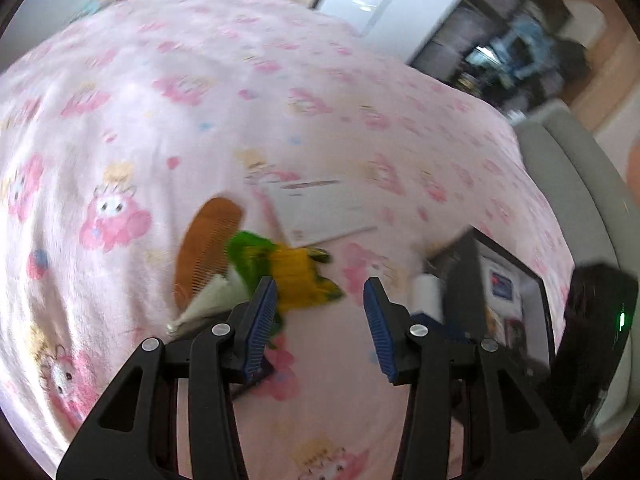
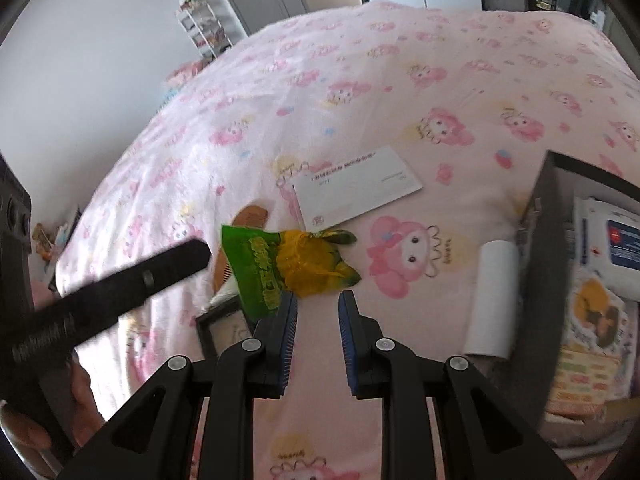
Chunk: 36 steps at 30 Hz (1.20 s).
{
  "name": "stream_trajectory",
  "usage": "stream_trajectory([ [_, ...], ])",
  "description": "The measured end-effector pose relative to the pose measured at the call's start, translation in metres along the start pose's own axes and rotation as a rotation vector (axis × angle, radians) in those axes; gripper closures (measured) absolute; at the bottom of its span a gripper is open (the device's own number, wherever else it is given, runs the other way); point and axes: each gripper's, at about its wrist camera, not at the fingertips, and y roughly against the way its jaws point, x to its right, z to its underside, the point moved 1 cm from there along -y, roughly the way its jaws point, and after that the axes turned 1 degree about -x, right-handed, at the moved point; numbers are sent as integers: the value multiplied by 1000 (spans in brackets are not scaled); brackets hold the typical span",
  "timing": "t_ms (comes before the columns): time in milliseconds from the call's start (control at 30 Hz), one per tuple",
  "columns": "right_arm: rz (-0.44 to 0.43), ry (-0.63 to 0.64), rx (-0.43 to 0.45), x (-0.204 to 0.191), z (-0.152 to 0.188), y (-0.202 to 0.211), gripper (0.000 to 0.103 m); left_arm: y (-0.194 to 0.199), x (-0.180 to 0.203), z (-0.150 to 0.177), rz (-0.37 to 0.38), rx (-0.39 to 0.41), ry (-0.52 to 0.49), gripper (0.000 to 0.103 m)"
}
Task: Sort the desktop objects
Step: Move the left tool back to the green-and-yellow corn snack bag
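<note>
Over a pink cartoon-print bedspread (image 2: 400, 72) now, both tools angled down at the pile. Left gripper (image 1: 320, 300) spread apart, blue pads bare, nothing between them, poised just short of the green-and-yellow snack packet (image 1: 288, 264). Right gripper (image 2: 318, 312) narrower, a slim gap between the pads, empty too, tips just below that same packet in its own view. Packet lying crumpled near the middle of the bedspread, overlapping an orange-brown comb (image 1: 208, 248) on its left side. Something white and pointed (image 1: 212, 300) poking out beneath packet and comb; hard to name, blurred. White envelope (image 2: 356, 188) flat just beyond the packet, apart from it. White cylinder (image 2: 494, 300) lying to the right, close against the wall of a dark open box (image 2: 544, 248). Inside the box, a wet-wipes pack (image 2: 612, 236) and printed packets, stacked loosely. Small dark-framed picture (image 2: 224, 328) flat on the cloth, beside the right tool's left finger. Left wrist view smeared with motion; right view sharper, with the other tool's black body (image 2: 112, 288) crossing its left side and a hand (image 2: 84, 400) beneath it.
</note>
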Motion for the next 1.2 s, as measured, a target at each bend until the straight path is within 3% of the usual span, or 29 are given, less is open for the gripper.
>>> stream_trajectory([
  [200,12,-35,-67,9,1,-42,85,-36,-45,1,-26,-69,164,58],
  [267,31,-47,-78,13,0,-50,85,-44,-52,2,-73,-71,180,59],
  [433,-12,-63,-107,11,11,-58,85,-74,-59,16,36,-157,228,67],
  [467,-22,-66,-116,12,13,-59,85,-77,-57,18,39,-163,214,73],
  [500,-30,-70,-125,12,17,-60,85,-79,-54,19,22,-169,190,86],
  [567,-42,-82,-135,13,22,-57,85,-83,-47,22,13,-189,161,98],
  [733,-47,-94,-131,20,32,-36,85,-73,-20,37,42,-216,106,99],
  [833,-36,-63,-125,21,42,-18,85,-66,-5,60,87,-281,97,99],
  [967,21,37,-147,17,66,-1,84,-58,4,79,119,-313,104,93],
  [1033,34,72,-163,16,74,0,84,-54,6,86,144,-319,131,74],
  [1067,31,79,-169,17,78,0,84,-51,4,88,155,-310,154,56],
  [1200,-19,13,-158,26,78,-10,83,-42,-1,87,93,-237,158,53],
])
